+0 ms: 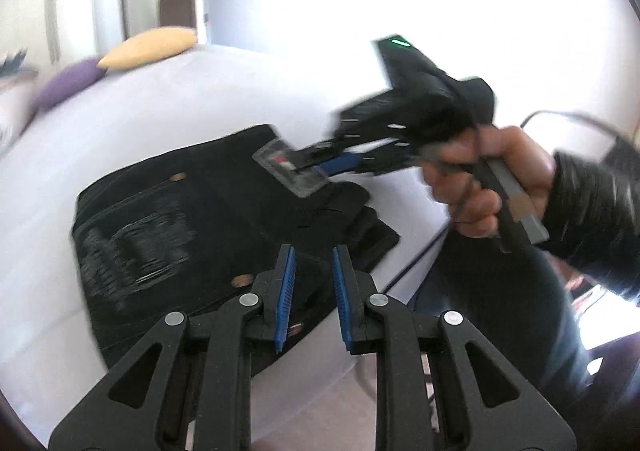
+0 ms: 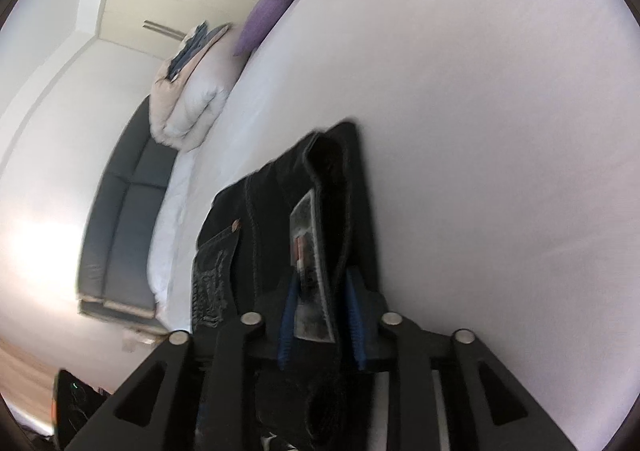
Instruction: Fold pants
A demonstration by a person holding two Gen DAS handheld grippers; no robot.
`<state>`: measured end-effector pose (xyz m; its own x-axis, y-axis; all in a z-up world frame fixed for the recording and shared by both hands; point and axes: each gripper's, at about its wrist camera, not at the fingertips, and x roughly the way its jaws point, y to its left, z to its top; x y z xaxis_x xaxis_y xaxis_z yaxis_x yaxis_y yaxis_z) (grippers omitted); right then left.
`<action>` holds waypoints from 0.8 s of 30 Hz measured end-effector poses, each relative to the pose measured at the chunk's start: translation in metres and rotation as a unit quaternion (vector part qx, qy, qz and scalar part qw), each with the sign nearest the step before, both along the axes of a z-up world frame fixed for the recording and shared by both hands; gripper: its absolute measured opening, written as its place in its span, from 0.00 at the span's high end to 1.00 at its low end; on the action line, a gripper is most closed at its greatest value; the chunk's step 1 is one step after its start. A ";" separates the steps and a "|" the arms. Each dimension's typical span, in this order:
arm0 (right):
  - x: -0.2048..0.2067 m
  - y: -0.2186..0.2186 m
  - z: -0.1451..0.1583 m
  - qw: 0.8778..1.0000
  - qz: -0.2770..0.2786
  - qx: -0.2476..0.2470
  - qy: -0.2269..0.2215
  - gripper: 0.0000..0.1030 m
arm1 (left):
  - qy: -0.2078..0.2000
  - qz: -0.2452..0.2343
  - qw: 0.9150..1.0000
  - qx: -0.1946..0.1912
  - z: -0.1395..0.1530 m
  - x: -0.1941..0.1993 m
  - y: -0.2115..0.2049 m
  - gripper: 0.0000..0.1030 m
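A broad white bed (image 1: 224, 91) fills both views, and on it, near the front edge, lie the black pants (image 1: 192, 211), already doubled into a compact block with a stitched back pocket and copper rivets showing. Up by the far end sit a yellow cushion (image 1: 152, 47) and a purple cushion (image 1: 68, 85), well apart from the work. Now the right hand-held gripper (image 2: 322, 315) is the busy one: its blue pads are closed on a lifted edge of the pants, a waistband section with a grey label (image 2: 310, 271) facing the camera, the cloth standing up between the jaws. The person's right hand (image 1: 488, 187) is wrapped round the handle. The left hand-held gripper (image 1: 314, 299) hovers over the near edge of the pants, jaws parted to a narrow gap, holding nothing. The danger here looks plain enough: only one edge is pinched, so if the right side carries it across alone, the layers beneath could drag, bunch or slide toward the bed's edge, and the fold would land crooked. A thin bite on thick denim may also slip free. The blur makes the depth of the grip hard to judge.
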<state>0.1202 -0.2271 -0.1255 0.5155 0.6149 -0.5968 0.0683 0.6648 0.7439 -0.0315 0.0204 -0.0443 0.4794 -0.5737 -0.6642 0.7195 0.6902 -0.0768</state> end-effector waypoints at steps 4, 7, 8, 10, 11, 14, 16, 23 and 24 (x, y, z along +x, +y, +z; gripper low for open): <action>-0.016 -0.002 0.034 0.999 -0.008 0.003 -0.035 0.81 | 0.042 0.061 0.996 -0.049 0.011 0.049 0.052 0.82; -0.019 0.027 0.052 0.998 0.042 -0.010 -0.056 0.88 | 0.071 0.091 0.992 -0.054 0.010 0.096 0.076 0.82; -0.018 0.038 0.052 0.997 0.057 -0.013 -0.054 0.89 | 0.078 0.101 0.991 -0.050 0.008 0.110 0.080 0.82; -0.014 0.054 0.044 0.996 0.076 -0.024 -0.043 0.89 | 0.113 0.119 0.985 -0.051 0.000 0.139 0.086 0.82; -0.011 0.059 0.034 0.996 0.077 -0.028 -0.027 0.89 | 0.123 0.129 0.983 -0.049 -0.006 0.151 0.086 0.82; -0.008 0.057 0.005 0.997 0.060 -0.047 0.017 1.00 | 0.136 0.143 0.980 -0.034 -0.021 0.180 0.091 0.82; -0.011 0.049 -0.009 0.998 0.053 -0.036 0.016 1.00 | 0.135 0.137 0.981 -0.009 -0.028 0.184 0.089 0.82; -0.015 0.043 -0.021 0.999 0.037 -0.003 0.001 1.00 | 0.113 0.148 0.982 0.014 -0.030 0.164 0.104 0.82; -0.015 0.043 -0.021 0.999 0.036 -0.003 -0.001 1.00 | 0.106 0.148 0.983 0.024 -0.035 0.161 0.103 0.82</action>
<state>0.1049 -0.1841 -0.1470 0.4714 0.6470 -0.5993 0.0189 0.6720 0.7403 0.1292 0.1231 -0.0789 0.4693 -0.3955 -0.7895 0.4574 0.8737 -0.1658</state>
